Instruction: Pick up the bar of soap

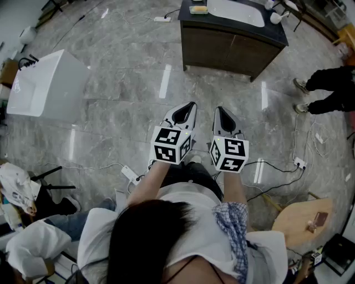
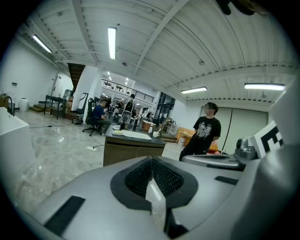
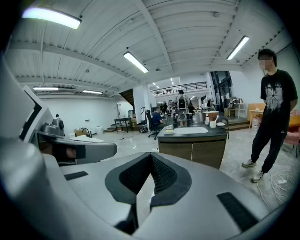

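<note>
Currently the grey left gripper (image 1: 189, 106) and grey right gripper (image 1: 221, 111) are hanging closed and empty, well apart from the yellow soap bar (image 1: 198, 9) lying on the dark sink cabinet (image 1: 233, 47), so probably needing approach, then opening.

Distant vanity (image 1: 222, 47) in all three views

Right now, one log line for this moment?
left tongs: shut, empty | right tongs: shut, empty | bar of soap: on vanity counter, untouched
</note>
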Motion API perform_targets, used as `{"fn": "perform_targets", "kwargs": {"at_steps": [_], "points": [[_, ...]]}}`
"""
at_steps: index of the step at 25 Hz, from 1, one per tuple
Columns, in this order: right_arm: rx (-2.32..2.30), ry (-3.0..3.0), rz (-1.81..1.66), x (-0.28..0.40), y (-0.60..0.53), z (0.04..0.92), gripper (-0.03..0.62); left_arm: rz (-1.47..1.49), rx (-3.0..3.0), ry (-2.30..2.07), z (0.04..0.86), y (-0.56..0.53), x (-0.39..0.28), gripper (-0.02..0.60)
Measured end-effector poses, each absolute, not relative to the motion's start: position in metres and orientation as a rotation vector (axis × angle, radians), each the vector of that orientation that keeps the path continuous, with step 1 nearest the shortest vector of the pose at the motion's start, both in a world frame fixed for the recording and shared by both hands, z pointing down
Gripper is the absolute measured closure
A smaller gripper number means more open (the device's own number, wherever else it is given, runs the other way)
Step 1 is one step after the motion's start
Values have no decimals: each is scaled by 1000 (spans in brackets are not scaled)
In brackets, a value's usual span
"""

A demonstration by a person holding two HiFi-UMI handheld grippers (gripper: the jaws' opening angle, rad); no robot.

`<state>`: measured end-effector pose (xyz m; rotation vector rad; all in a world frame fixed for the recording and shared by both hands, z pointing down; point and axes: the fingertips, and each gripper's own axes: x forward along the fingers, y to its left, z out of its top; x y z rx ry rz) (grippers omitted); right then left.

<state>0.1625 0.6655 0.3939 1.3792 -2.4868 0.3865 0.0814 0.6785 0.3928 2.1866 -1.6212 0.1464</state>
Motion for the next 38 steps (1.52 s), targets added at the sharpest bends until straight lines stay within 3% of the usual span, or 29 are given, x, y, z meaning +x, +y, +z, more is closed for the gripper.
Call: {"fn": "perform_targets", "kwargs": {"at_steps": [19,38], "points": [[1361,-2508,419,188,641,405,578,137,2175,-1634,404,654,104,568],[1364,-2502,437,133,512,409,579,123,2186,-1589,410,520,58,568]]}}
